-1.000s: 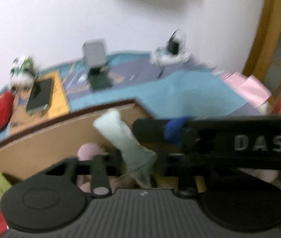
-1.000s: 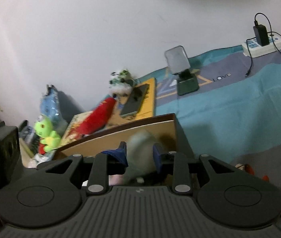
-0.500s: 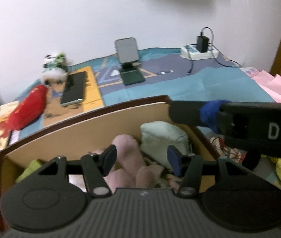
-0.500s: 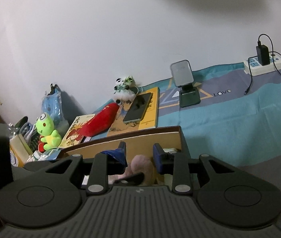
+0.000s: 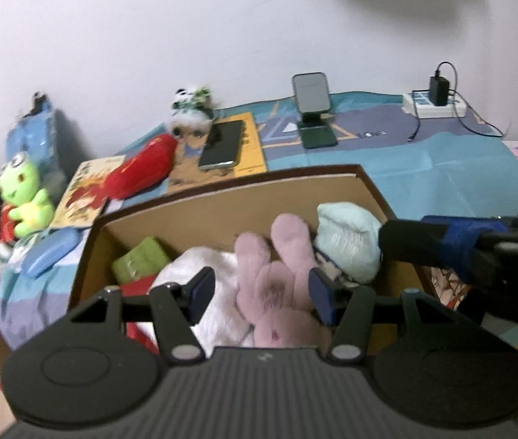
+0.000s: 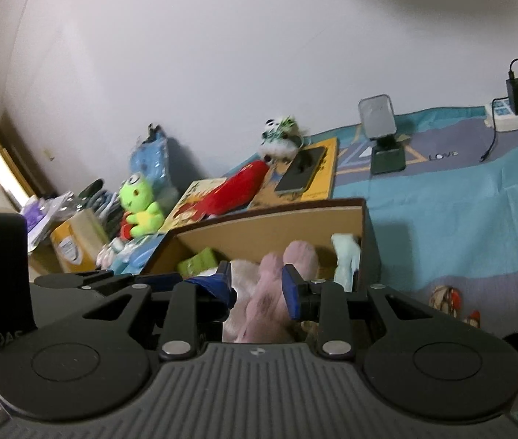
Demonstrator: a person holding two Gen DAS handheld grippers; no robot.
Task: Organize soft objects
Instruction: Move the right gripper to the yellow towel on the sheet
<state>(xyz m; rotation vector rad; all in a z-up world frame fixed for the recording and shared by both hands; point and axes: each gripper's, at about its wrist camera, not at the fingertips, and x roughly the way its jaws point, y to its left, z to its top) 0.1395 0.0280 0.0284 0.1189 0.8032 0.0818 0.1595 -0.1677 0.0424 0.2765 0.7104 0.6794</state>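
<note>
We have the soft things gathered in the cardboard box (image 5: 222,205): the pink plush (image 5: 277,285) lies just ahead of and below our left gripper (image 5: 259,292), the mint cloth bundle (image 5: 346,241) sits beyond its right jaw against the box's right wall, a white plush (image 5: 207,274) lies beyond its left jaw, and a green cloth (image 5: 141,259) is tucked further left. The left jaws have just been opening and now stand wide with nothing pressed between them; the pink plush shows through the gap but lies loose in the box. Our right gripper (image 6: 257,289) hangs over the same box with its jaws narrower yet apart, and they grip nothing. We judge the drop into the box done, so the step in hand is to clear both grippers from the box and go for the next piece. The red plush (image 5: 141,172) and the green frog toy (image 5: 24,194) lie well beyond the box's far wall, to the left of the left jaws. To do this well we should lift clear of the rim before we swing, keep the two grippers from crossing, and come down on the red plush across its narrow width, avoiding the phone (image 5: 222,144) just beside it.
</note>
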